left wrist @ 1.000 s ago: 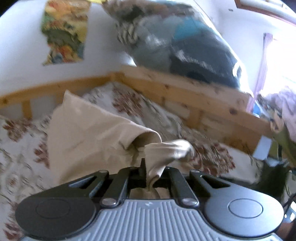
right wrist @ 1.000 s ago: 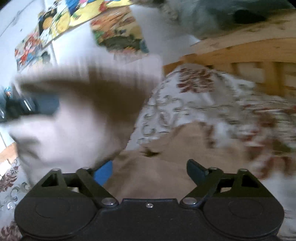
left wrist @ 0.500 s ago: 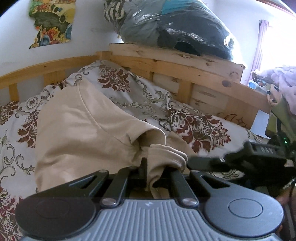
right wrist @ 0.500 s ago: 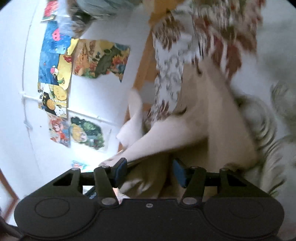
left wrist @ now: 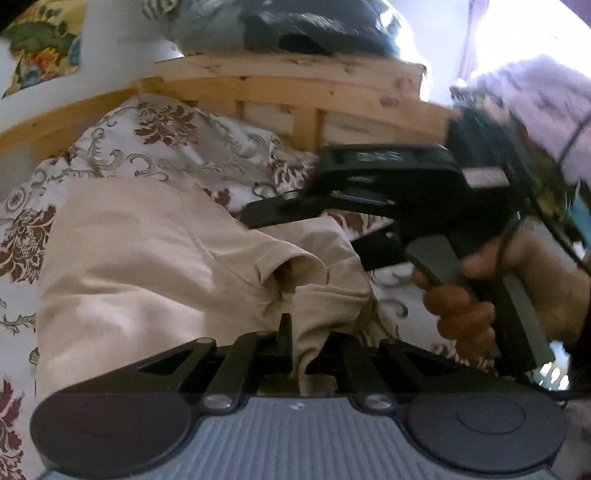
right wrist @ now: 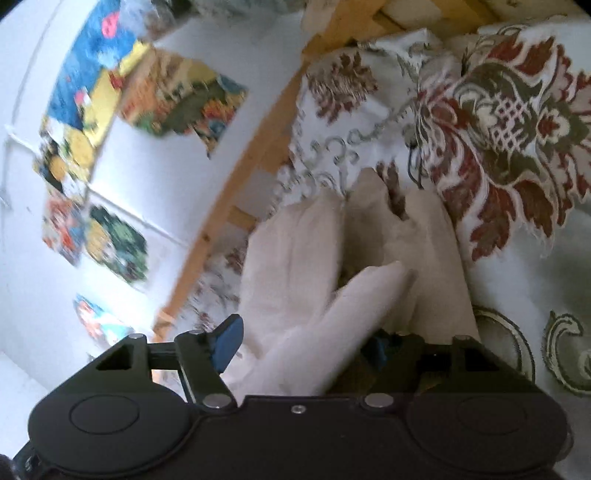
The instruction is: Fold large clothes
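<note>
- Bedroom scene: white wall [left wrist: 122, 48] with a colourful poster [left wrist: 40, 48] at far left, a wooden bed frame [left wrist: 288, 92] behind, and a floral bedspread [left wrist: 166, 144] as the work surface.
- Posters [right wrist: 110, 122] are also seen at left in the right wrist view; blurred, no text can be read on them.
- A beige garment [left wrist: 147, 266] is laid on the bedspread, left of centre, part-folded, with a sleeve opening bunched near its right edge.
- The left gripper [left wrist: 310, 343] is seen clamped tight on a bunched edge of the beige garment, cloth pinched between the jaws.
- A bag of stuffed clothes [left wrist: 295, 26] is seen resting on top of the bed frame, centre top.
- The right gripper [left wrist: 314, 229] is seen at right in the left view, held in the right hand [left wrist: 491, 291], over the garment's right edge.
- In its own view the right gripper [right wrist: 299, 343] has its jaws wide apart, with beige cloth lying between them; nothing is clamped.
- Risk: if the right jaws are closed on only the loose top layer, the fold may be dragged crooked or bunched.
- Risk: the left pinch is small; a hard pull may slip it free.
- White marking on the right gripper body is blurred, unreadable; no brand is legible.
</note>
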Tool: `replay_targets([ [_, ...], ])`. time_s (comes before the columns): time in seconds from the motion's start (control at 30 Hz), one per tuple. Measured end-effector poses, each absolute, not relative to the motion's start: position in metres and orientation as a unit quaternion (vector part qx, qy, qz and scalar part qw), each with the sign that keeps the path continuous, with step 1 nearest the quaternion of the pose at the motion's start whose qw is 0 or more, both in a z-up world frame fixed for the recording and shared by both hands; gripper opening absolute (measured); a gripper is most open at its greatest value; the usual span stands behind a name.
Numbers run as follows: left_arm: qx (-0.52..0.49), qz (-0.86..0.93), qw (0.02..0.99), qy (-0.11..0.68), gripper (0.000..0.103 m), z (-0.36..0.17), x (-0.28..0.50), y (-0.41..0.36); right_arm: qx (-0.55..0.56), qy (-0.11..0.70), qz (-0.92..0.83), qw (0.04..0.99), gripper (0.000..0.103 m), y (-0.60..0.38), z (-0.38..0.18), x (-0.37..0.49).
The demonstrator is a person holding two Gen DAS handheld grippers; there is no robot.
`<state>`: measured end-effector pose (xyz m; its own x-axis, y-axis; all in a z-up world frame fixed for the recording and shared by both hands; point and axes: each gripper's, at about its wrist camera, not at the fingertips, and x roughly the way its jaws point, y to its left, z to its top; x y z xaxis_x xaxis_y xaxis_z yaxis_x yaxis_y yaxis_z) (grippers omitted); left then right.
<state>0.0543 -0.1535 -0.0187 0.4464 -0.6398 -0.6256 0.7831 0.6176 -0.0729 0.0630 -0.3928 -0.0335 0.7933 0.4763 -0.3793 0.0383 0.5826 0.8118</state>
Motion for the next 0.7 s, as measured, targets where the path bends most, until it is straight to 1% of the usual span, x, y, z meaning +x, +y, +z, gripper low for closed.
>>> replay_targets([
  [0.03,0.120,-0.422,0.843,0.311,0.005,-0.020,0.053,-0.155,0.428,0.303,0.127,0.842,0.071,-0.390,-0.035,0.065],
  [0.07,0.123,-0.423,0.843,0.309,0.005,-0.020,0.052,-0.155,0.416,0.310,0.126,0.845,0.068,-0.386,-0.036,0.067],
  [0.1,0.121,-0.424,0.843,0.309,0.008,-0.020,0.051,-0.155,0.401,0.313,0.125,0.852,0.047,-0.382,-0.036,0.070],
  [0.13,0.116,-0.428,0.841,0.309,0.015,-0.019,0.052,-0.153,0.376,0.316,0.117,0.863,0.029,-0.378,-0.033,0.072],
  [0.17,0.110,-0.434,0.840,0.307,0.018,-0.017,0.052,-0.150,0.359,0.314,0.107,0.872,0.013,-0.375,-0.031,0.073],
  [0.2,0.099,-0.441,0.839,0.303,0.027,-0.013,0.053,-0.146,0.358,0.309,0.112,0.874,0.010,-0.376,-0.030,0.075],
  [0.23,0.087,-0.453,0.835,0.301,0.039,-0.010,0.053,-0.140,0.354,0.304,0.116,0.877,0.009,-0.377,-0.028,0.075],
  [0.27,0.070,-0.473,0.827,0.297,0.047,-0.006,0.053,-0.133,0.333,0.301,0.113,0.886,0.007,-0.374,-0.023,0.076],
  [0.3,0.059,-0.479,0.825,0.293,0.068,-0.001,0.054,-0.127,0.300,0.297,0.109,0.900,0.005,-0.370,-0.016,0.078],
  [0.33,0.047,-0.479,0.829,0.286,0.077,0.003,0.053,-0.120,0.274,0.294,0.106,0.910,0.005,-0.367,-0.011,0.081],
  [0.4,0.025,-0.483,0.832,0.273,0.077,0.013,0.053,-0.102,0.243,0.288,0.100,0.921,0.003,-0.369,-0.003,0.085],
  [0.5,0.000,-0.467,0.841,0.274,0.083,0.023,0.058,-0.078,0.185,0.284,0.074,0.938,0.003,-0.375,0.001,0.088],
  [0.6,-0.038,-0.415,0.862,0.290,0.086,0.024,0.072,-0.051,0.132,0.297,0.046,0.945,0.003,-0.374,-0.011,0.090],
  [0.7,-0.095,-0.352,0.873,0.325,0.090,0.014,0.097,-0.026,0.080,0.303,0.025,0.949,0.003,-0.366,-0.030,0.086],
])
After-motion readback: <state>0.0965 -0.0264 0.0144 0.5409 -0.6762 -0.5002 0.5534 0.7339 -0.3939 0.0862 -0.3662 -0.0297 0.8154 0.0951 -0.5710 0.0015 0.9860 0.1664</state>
